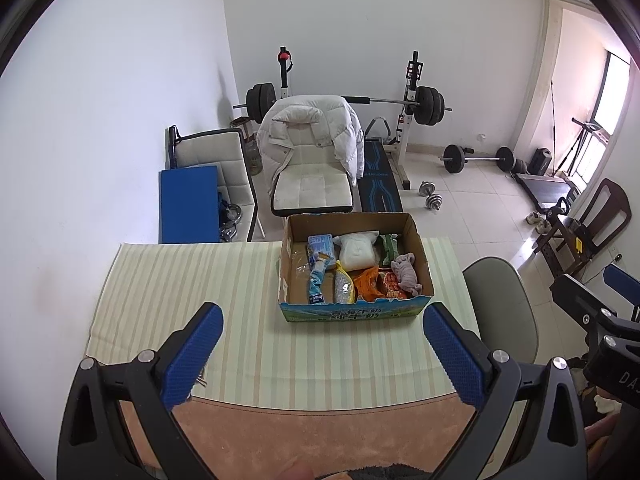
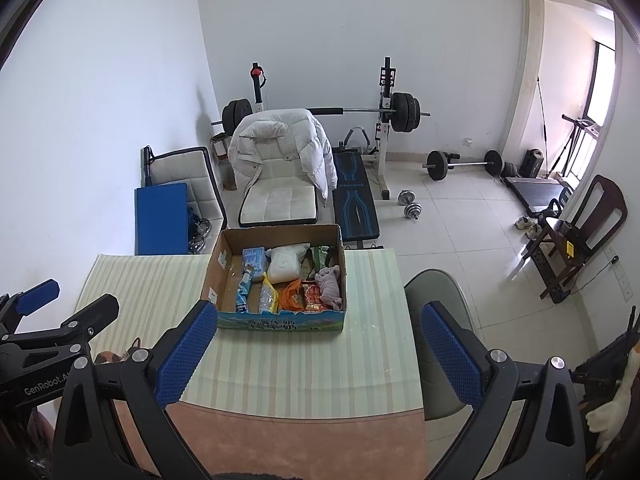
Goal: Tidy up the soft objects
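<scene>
Both tongs were seen spread wide and empty, held above the near part of the tabletop. In the left wrist view the left tongs (image 1: 322, 354) filled the lower part of the frame, their blue pads well apart, and part of the right tongs (image 1: 592, 320) was seen at the right edge. In the right wrist view the right tongs (image 2: 318, 354) were likewise spread, with the left tongs (image 2: 38, 308) visible at the left edge.

A cardboard box (image 1: 408, 224) was seen in the middle of the frame, standing on the striped cloth (image 1: 180, 280) that covered the tabletop (image 1: 320, 432), toward its far edge. The soft objects were found inside the box: a white pouch (image 1: 357, 252) at the back, a light blue packet (image 1: 320, 245) to its left, a green packet (image 1: 387, 246) to its right, a blue-and-white wrapper (image 1: 318, 280) lying toward the front left, a yellow-edged bag (image 1: 343, 286), an orange bag (image 1: 367, 282), a red packet (image 1: 390, 284) and a crumpled pinkish cloth (image 1: 406, 272) at the right side. In the right wrist view the same box (image 2: 280, 232) was seen just beyond the left pad.

Beyond the tabletop, a white chair (image 1: 312, 188) draped with a white padded jacket (image 1: 308, 128) was seen, with a barbell rack (image 1: 412, 92) behind it. A grey chair (image 1: 500, 304) stood at the right of the tabletop.
</scene>
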A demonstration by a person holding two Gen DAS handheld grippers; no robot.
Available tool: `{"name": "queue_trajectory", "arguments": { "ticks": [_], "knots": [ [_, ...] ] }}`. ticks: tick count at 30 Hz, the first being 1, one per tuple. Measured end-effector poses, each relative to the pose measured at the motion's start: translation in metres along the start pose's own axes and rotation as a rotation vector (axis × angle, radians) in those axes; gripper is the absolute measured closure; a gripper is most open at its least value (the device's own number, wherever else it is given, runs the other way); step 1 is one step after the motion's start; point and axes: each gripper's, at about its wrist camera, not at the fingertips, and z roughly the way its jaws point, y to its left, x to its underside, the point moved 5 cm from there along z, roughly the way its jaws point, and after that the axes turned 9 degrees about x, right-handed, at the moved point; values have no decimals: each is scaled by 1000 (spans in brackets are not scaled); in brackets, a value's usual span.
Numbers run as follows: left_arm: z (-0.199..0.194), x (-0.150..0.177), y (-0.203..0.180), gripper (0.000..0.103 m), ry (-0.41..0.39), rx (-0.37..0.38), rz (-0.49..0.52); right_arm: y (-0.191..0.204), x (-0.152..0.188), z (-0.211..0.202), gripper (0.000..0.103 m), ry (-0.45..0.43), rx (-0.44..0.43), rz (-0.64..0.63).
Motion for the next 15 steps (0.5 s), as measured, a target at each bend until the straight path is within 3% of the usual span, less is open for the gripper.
{"name": "queue_trajectory", "arguments": {
  "ticks": [15],
  "knots": [
    [0,1,0,0,4,6,-4,-1,0,2,0,4,5,11]
  ]
}}
